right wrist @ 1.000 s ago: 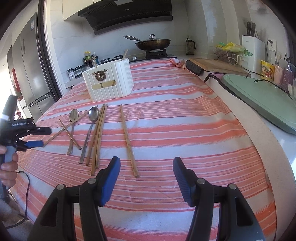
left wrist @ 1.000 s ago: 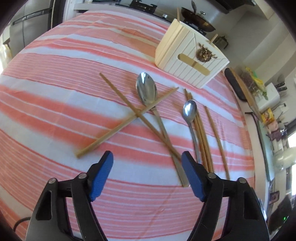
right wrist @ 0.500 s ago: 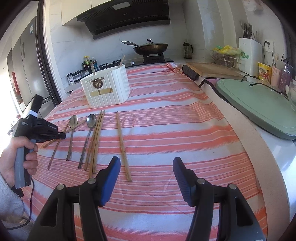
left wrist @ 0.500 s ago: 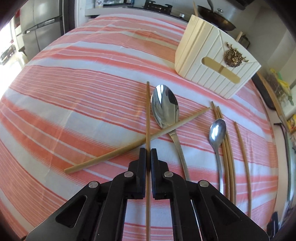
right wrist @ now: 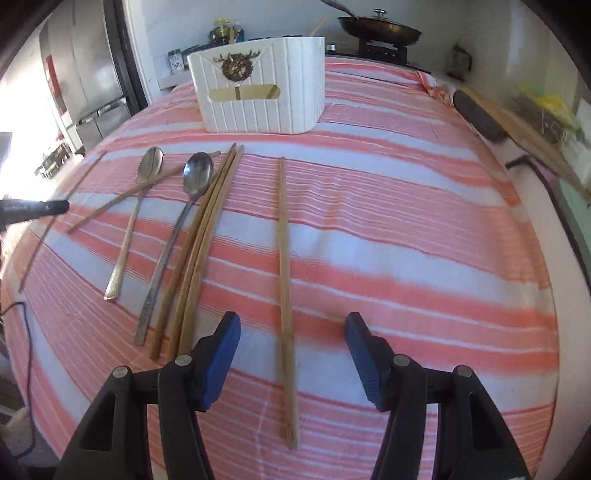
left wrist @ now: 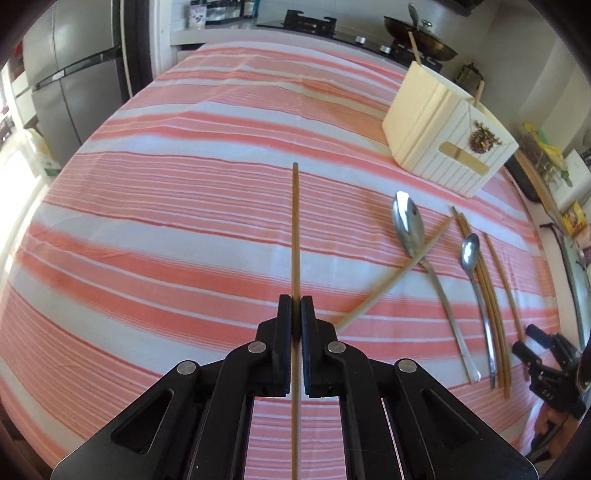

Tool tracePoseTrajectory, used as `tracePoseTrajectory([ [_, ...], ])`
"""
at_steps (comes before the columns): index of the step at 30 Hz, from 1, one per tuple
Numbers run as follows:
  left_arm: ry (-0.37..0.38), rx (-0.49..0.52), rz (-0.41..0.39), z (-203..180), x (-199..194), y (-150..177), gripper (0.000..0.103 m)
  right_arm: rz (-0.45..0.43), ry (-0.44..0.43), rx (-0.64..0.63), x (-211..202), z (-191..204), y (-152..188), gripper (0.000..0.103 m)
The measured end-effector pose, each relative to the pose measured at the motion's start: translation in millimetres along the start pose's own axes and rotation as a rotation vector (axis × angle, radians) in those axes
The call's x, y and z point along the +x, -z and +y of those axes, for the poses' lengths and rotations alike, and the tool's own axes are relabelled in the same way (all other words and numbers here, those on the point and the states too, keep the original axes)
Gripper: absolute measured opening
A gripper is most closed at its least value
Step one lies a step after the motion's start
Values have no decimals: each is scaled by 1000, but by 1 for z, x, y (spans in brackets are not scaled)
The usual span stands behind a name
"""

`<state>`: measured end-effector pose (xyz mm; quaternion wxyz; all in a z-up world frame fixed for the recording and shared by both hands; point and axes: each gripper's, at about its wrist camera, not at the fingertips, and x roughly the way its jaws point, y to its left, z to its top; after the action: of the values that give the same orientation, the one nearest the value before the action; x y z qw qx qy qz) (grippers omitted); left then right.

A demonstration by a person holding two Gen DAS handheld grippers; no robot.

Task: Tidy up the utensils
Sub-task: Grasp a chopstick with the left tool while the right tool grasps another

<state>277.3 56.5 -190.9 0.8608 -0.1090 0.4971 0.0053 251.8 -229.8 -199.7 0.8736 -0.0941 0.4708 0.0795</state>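
Note:
My left gripper (left wrist: pixel 295 314) is shut on a wooden chopstick (left wrist: pixel 295 229) and holds it above the striped cloth, pointing away. A loose chopstick (left wrist: pixel 399 271) lies across the large spoon (left wrist: pixel 408 225); a small spoon (left wrist: pixel 471 251) and a bundle of chopsticks (left wrist: pixel 491 295) lie to the right. The white utensil holder (left wrist: pixel 443 136) stands at the far right. My right gripper (right wrist: pixel 291 343) is open, low over the cloth, its jaws on either side of a single chopstick (right wrist: pixel 284 258). The spoons (right wrist: pixel 197 177) and chopstick bundle (right wrist: pixel 207 236) lie to its left, the holder (right wrist: pixel 262 92) beyond.
The table wears a pink and white striped cloth (right wrist: pixel 406 229). A pan (right wrist: pixel 380 29) sits on the stove behind the holder. A cutting board (right wrist: pixel 517 122) and clutter line the right counter. A fridge (left wrist: pixel 74 85) stands to the left.
My left gripper shut on a chopstick and lifted it clear of the crossed one, swinging left. My right gripper moved forward and down until its open jaws flank the single chopstick.

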Motion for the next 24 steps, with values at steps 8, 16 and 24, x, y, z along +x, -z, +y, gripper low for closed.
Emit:
tracePoseTrajectory([
  [8, -28, 44, -5, 16, 17, 3, 4, 11, 70, 53, -9, -16, 5, 8],
  [16, -33, 97, -8, 13, 13, 4, 32, 34, 124, 124, -27, -47, 30, 12],
  [24, 33, 118, 62, 30, 4, -6, 67, 88, -10, 146, -42, -64, 25, 48],
])
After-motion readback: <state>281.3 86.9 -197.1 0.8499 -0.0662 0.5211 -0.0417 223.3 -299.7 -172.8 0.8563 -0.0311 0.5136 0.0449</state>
